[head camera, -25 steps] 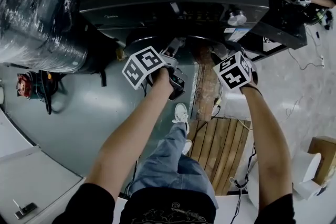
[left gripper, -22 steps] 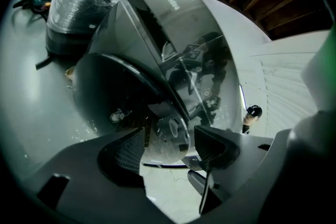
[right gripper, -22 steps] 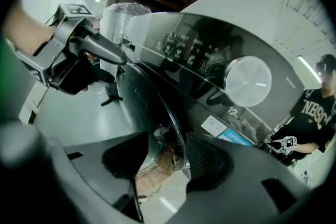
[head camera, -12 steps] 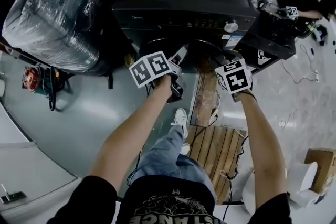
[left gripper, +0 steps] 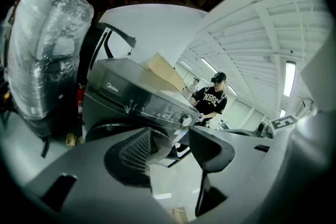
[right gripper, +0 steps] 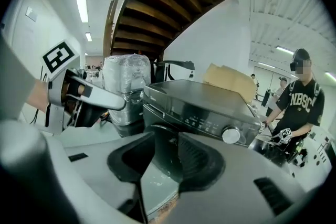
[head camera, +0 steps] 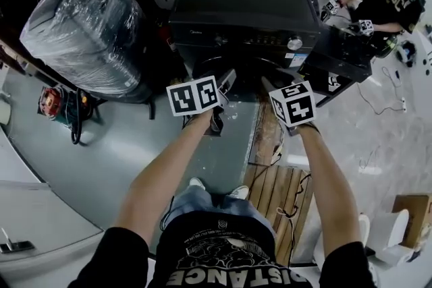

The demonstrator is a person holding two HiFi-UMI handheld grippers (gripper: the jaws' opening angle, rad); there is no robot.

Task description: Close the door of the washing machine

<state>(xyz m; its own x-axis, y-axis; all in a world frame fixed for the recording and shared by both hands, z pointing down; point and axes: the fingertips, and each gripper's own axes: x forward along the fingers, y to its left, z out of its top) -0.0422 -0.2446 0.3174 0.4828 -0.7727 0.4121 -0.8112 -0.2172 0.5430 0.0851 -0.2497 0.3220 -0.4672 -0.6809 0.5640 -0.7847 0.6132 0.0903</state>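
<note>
The dark grey front-loading washing machine [head camera: 243,3] stands on the grey floor [head camera: 135,138] beside a bulky plastic-wrapped bundle [head camera: 81,37]. Its round door [left gripper: 102,131] lies flush in the front and looks shut. The left claw [head camera: 226,81] and right claw [head camera: 266,85] hover just before it, both part open, their jaws having just been closing on nothing.

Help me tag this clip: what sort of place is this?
Likely a warehouse or test workshop, not a home: a washing machine stands beside a plastic-wrapped bundle, with a wooden pallet on the floor.
</note>
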